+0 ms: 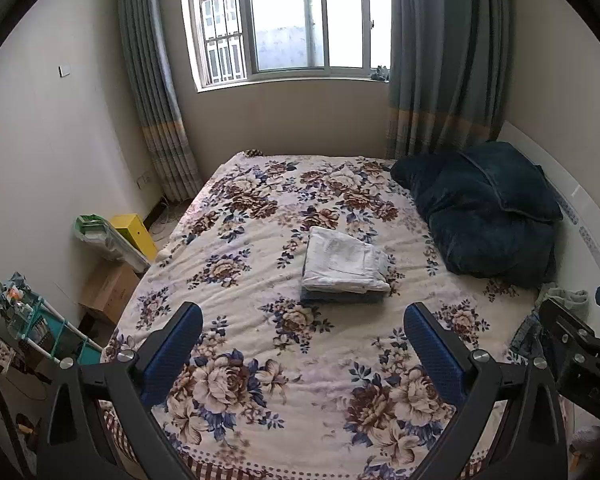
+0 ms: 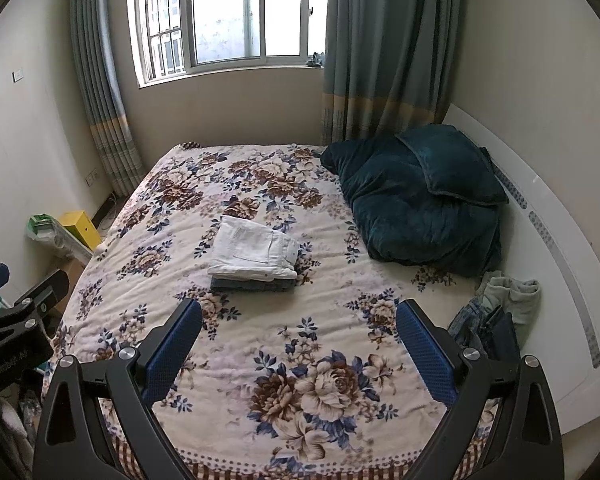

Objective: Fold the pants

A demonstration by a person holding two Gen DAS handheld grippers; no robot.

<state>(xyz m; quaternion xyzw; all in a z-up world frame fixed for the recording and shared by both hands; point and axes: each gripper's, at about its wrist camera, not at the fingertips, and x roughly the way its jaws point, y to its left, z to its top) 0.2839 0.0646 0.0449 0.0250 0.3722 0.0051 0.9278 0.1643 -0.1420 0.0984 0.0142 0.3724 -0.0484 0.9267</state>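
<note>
Looking over a bed (image 1: 260, 264) filling most of both views, lying under a cream cover with brown and blue flowers. Seeing behind it a window (image 1: 288, 20) giving bright daylight, with grey-blue curtains (image 1: 444, 60) hanging at both sides. Noticing a white headboard (image 2: 560, 240) running along the right side of the bed. Finding against it a dark teal blanket (image 1: 488, 236) lying bunched up, with a pillow (image 1: 508, 180) of the same colour resting on top. Holding the left gripper (image 1: 303, 312) above the near part of the bed, with the two blue fingers standing wide apart and gripping nothing. Holding the right gripper (image 2: 299, 306) just beside it at about the same height, also with fingers spread wide and nothing between them. Seeing each gripper at the edge of the other one's view. Finding the white pants (image 1: 344, 260) near the middle of the bed, already folded into a neat rectangle, well apart from both grippers. Resting them directly on the blue pants (image 1: 336, 297), also folded, showing only as a thin dark edge below. Noticing a pile (image 2: 508, 292) of unfolded clothes, denim and pale green, lying at the right edge of the bed close to the headboard. Seeing on the floor at the left a cardboard box (image 1: 108, 292) and, behind it, a yellow box (image 1: 134, 234).
</note>
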